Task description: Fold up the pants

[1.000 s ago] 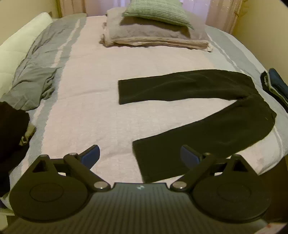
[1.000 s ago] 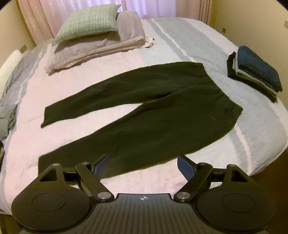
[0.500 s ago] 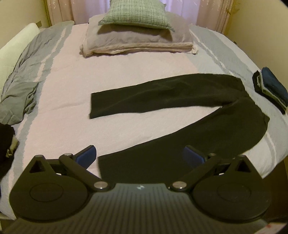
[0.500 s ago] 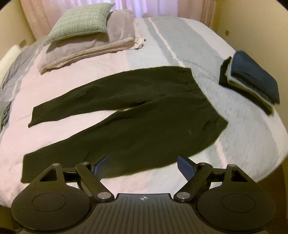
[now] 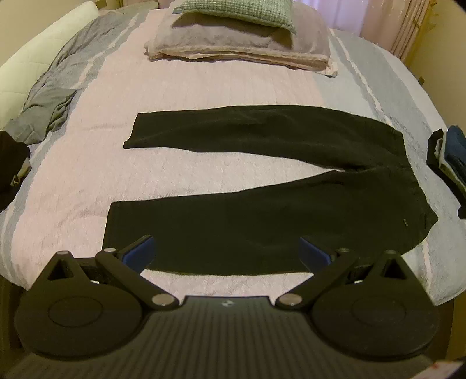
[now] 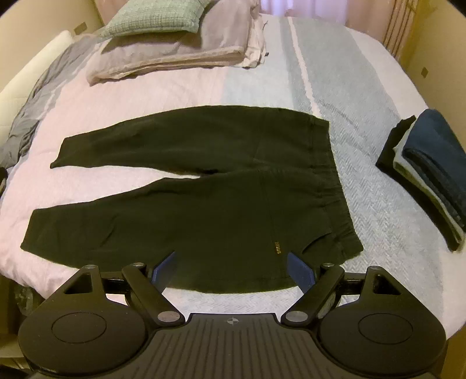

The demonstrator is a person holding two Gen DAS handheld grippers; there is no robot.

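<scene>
While the black pants [image 5: 262,210] lay off to the right of the left wrist view a second ago, they now sit centred low in that frame, with the near leg spanning the space between the two blue pads [image 5: 139,252]. In the right wrist view the pants [image 6: 204,204] have likewise slid left and closer, so the waistband now stands at centre right, above the right pad [image 6: 300,269].

One pair of pants lies flat on the bed [image 5: 204,81], unfolded. Its long axis runs left to right across both frames: the waistband points to the right edge, the two leg cuffs to the left. The legs spread apart in a narrow V, the far leg in mid-frame, the near leg just above the pads.

The left gripper [image 5: 227,253] stands wide, nothing pinched between its pads. The right gripper [image 6: 230,268] is also spread wide and empty, over the near hip area, where a small gold label [image 6: 276,247] shows.

Counted: one folded blanket stack [image 5: 241,49] at the upper centre with one green cushion [image 5: 233,11] on top; one pile of folded clothes [image 6: 431,175] at the right edge; one crumpled grey garment [image 5: 43,110] at the left edge; one dark heap [image 5: 11,169] below it, partly cut off.
</scene>
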